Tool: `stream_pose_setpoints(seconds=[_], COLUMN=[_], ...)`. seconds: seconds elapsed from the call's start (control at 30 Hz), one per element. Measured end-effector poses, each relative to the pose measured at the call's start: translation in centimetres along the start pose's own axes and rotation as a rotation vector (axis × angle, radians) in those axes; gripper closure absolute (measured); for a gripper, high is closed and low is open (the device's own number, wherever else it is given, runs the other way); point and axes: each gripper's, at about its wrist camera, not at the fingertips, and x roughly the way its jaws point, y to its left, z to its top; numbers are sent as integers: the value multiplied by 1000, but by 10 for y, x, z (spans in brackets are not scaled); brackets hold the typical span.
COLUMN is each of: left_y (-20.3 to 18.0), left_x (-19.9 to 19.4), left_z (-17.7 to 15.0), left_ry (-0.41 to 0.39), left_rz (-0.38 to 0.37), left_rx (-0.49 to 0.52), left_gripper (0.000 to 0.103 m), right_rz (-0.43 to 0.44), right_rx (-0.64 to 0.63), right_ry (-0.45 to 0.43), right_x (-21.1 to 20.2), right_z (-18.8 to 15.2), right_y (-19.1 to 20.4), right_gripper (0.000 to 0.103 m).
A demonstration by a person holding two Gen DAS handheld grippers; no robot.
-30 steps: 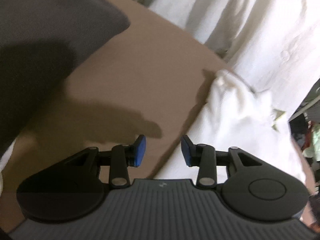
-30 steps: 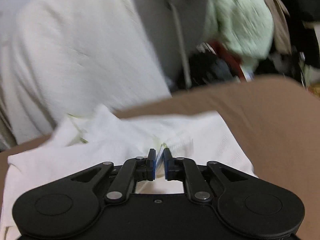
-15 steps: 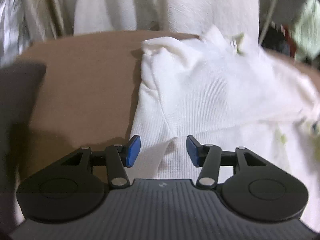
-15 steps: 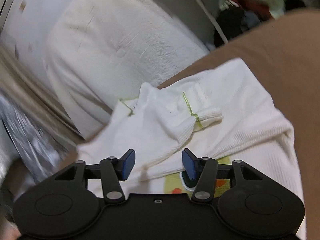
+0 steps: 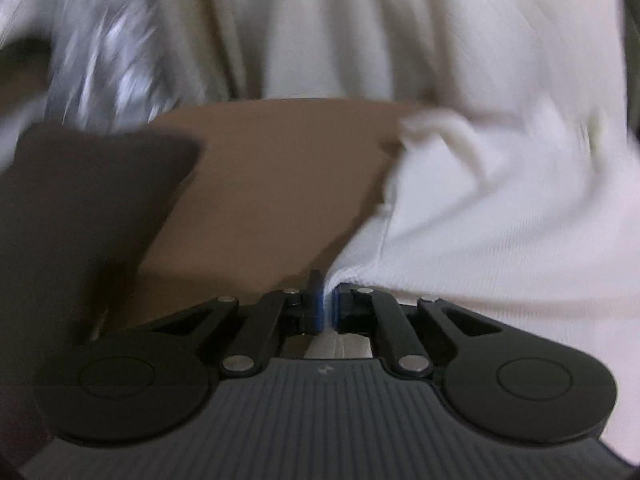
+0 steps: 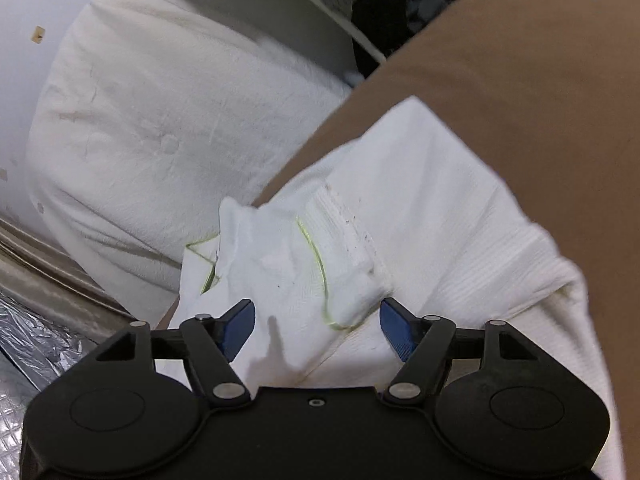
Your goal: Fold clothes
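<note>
We see a brown table (image 5: 280, 168) that fills most of both views, and behind it a big white pillow (image 6: 160, 120) lies just past the far edge. On the table lies the white garment (image 6: 420, 216), partly folded, with a thin yellow-green seam on the bunched part.

In the left wrist view, the left claw (image 5: 327, 304) has just been closing and its blue pads now pinch the near corner of the garment; the cloth rises up and to the right from the pads. To the left of this claw the brown surface is bare, and further left there is a dark cloth (image 5: 80, 208). The view is blurred, so small details we cannot tell.

In the right wrist view, the right claw (image 6: 316, 328) has just been opening and stands wide, holding nothing. The bunched fold of the garment lies between and just ahead of its fingers (image 6: 238, 322), not pressed by them. To the right of this claw the table is free up to its curved edge.
</note>
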Motion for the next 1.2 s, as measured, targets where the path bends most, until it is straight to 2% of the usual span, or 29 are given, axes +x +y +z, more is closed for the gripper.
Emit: stream_pose_setpoints(seconds=[0.07,0.13,0.17,0.2,0.3,0.37,0.4,0.43,0.5,0.53,0.6,0.67,0.73,0.77,0.8,0.83,0.87,0.93,0.97,1.0,1.07,1.2], left_y=[34,62,77,91,107,105,103,101,100,101,100,96,94,93,94,95,96,87,76,67,53,41], left_x=[5,19,25,32,38,37,35,32,30,31,32,31,28,26,24,21,19,6,-3,-10,-27,-46], left_z=[1,-13,-20,-26,-36,-32,-32,-32,-32,-31,-30,-27,-25,-24,-21,-18,-15,-1,7,11,19,37], left_ry=[43,91,115,138,150,155,157,160,169,177,192,202,209,210,226,242,258,281,283,273,228,113], left_rz=[-106,-180,-218,-255,-330,-329,-325,-320,-318,-321,-322,-311,-316,-323,-329,-335,-341,-268,-170,-77,41,-154], left_rx=[-216,-417,-518,-618,-762,-759,-745,-730,-719,-723,-721,-687,-666,-666,-663,-661,-658,-488,-344,-245,-125,-212], left_gripper=[90,75,71,71,71,71,71,71,71,71,71,71,69,68,64,62,62,60,58,57,57,54], right_rz=[-19,-32,-38,-45,-75,-94,-92,-87,-88,-94,-167,-291,-391,-404,-395,-387,-378,-326,-280,-237,-157,-33], right_rx=[-37,-70,-86,-113,-212,-277,-308,-339,-420,-476,-593,-627,-634,-644,-658,-672,-685,-710,-730,-744,-748,-695], right_ry=[-9,-19,-24,-30,-40,-43,-35,-21,-75,-128,-189,-118,-26,-34,-73,-111,-149,-175,-165,-146,-105,-24], right_x=[3,4,4,4,6,9,10,12,0,-11,-24,-13,2,-1,-10,-19,-29,-44,-52,-59,-72,-83], right_z=[-5,-10,-13,-15,-20,-22,-21,-19,-19,-20,-26,-29,-33,-35,-38,-42,-45,-52,-58,-64,-76,-92], right_y=[3,4,4,5,12,18,22,27,42,51,61,55,44,44,48,51,55,65,69,71,68,46], right_gripper=[29,30,30,31,31,33,59,95,94,95,96,95,78,73,53,38,38,37,38,38,38,37])
